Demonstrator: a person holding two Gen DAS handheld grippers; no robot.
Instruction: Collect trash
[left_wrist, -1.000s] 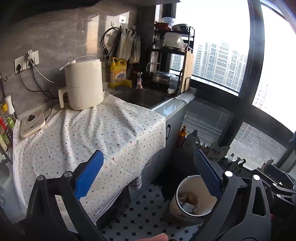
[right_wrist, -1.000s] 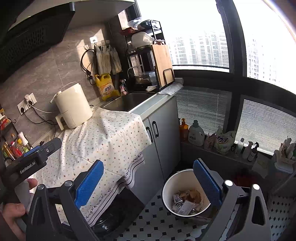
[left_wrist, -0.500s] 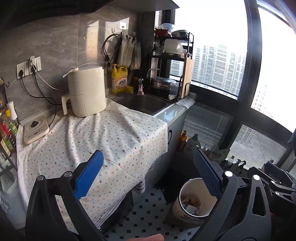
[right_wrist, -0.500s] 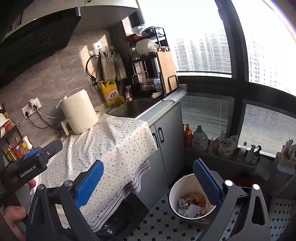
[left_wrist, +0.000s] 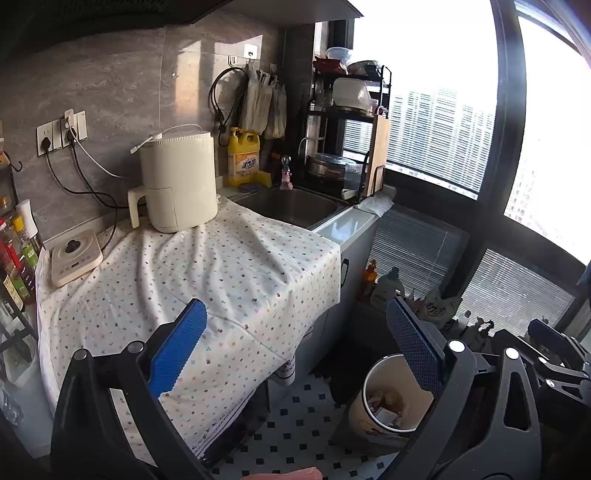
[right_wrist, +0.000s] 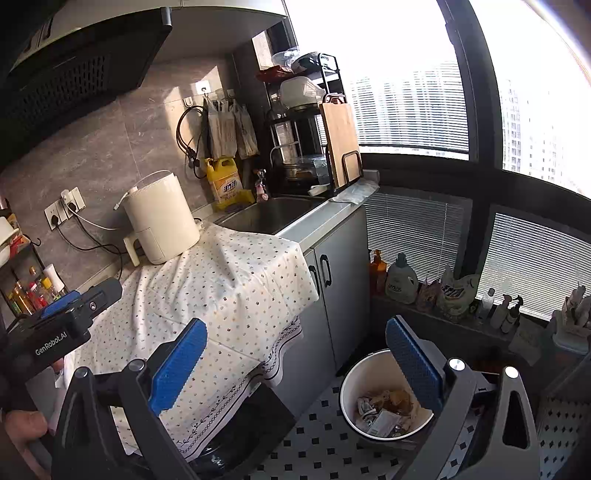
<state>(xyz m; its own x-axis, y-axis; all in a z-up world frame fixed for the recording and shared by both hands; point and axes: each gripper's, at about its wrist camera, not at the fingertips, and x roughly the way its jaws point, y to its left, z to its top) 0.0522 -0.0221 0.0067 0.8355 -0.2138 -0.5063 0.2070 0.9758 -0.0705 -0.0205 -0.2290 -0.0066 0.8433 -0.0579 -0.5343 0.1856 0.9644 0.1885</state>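
A: Bin (right_wrist: 384, 398) contents?
B: Crumpled trash (right_wrist: 384, 410), on the floor by the cabinet (right_wrist: 332, 280).
A: Grippers?
B: Left gripper (left_wrist: 295, 354) and right gripper (right_wrist: 295, 358): jaws spread, empty, above the bin.

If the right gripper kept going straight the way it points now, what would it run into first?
Probably the grey cabinet door below the sink. The right gripper is open and empty, aimed between the tablecloth's hanging edge and the trash bin. Depth is uncertain.
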